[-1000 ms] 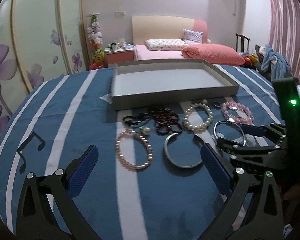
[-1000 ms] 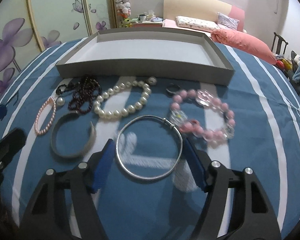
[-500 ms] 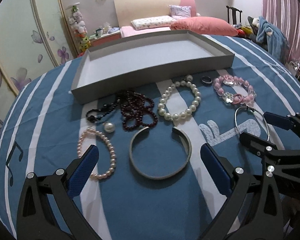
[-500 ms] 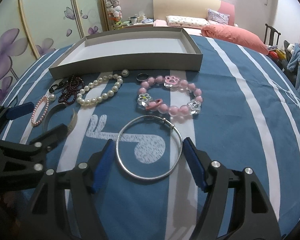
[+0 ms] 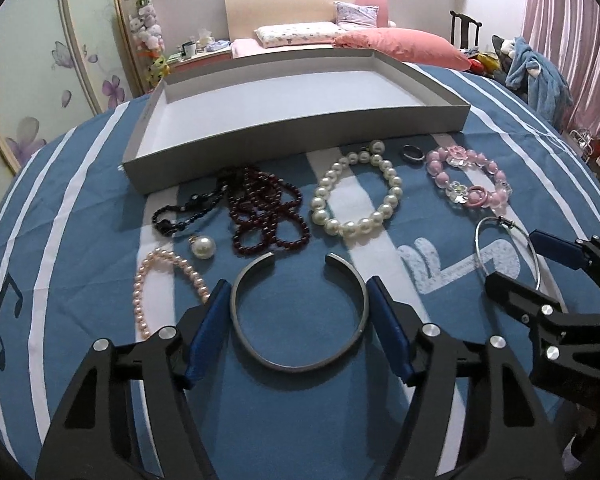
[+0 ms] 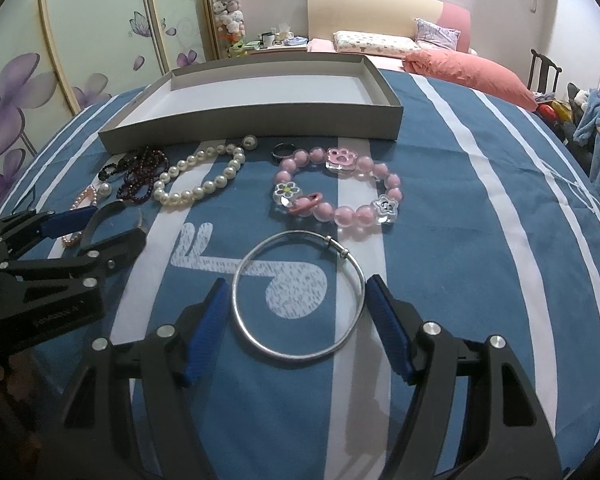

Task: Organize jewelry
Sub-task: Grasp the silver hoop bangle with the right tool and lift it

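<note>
Two pickups are being lined up: the left gripper point(image 5: 300, 320) is spread around the grey cuff point(image 5: 300, 316), the right gripper point(image 6: 296, 320) around the silver bangle point(image 6: 300, 296) — apparently untouched. Closing comes next, then the empty tray point(image 6: 260, 120).

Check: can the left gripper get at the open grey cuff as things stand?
Probably yes. The left gripper is open, its blue pads either side of the grey cuff, nothing between. The pink pearl bracelet lies close by the left pad and could get nudged.
</note>
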Tool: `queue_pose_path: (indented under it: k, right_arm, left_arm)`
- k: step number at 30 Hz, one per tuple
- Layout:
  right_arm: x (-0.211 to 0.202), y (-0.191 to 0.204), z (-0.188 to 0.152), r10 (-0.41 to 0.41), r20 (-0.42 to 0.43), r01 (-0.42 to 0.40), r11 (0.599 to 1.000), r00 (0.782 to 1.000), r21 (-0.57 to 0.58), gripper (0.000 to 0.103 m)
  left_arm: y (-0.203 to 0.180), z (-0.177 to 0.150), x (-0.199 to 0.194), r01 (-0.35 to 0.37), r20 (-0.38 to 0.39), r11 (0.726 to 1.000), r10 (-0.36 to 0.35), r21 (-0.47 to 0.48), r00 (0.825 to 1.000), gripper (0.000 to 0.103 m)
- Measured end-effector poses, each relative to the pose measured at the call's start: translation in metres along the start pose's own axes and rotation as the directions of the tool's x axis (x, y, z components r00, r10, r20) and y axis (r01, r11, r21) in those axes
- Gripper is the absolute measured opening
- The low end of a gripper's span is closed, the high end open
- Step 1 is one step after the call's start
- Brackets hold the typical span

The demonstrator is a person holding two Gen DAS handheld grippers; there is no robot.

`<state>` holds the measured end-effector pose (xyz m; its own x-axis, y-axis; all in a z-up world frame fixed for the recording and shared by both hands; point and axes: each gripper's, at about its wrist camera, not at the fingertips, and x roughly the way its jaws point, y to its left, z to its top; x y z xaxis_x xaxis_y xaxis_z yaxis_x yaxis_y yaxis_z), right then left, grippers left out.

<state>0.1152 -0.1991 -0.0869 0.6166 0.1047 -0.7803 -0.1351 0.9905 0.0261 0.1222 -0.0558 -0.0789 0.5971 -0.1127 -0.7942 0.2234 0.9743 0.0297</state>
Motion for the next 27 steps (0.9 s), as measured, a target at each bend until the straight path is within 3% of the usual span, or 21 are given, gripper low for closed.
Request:
queue_pose_path:
  k: [21,27]
  right_arm:
    - [0.003,0.001,-0.003,-0.022,-0.001,0.022,1.000,1.000,-0.019,0.067]
    - [-0.007,0.001,-0.005,-0.004,0.047,0.004,1.000,0.999,0.004,0.067]
  left_arm:
    - [0.009,-0.006,-0.006,-0.006,0.014,1.000,0.006,-0.014,1.000,0.068]
    - [0.011,-0.008,-0.019,0.006,0.067,1.000,-0.004,-0.028,0.998,0.068]
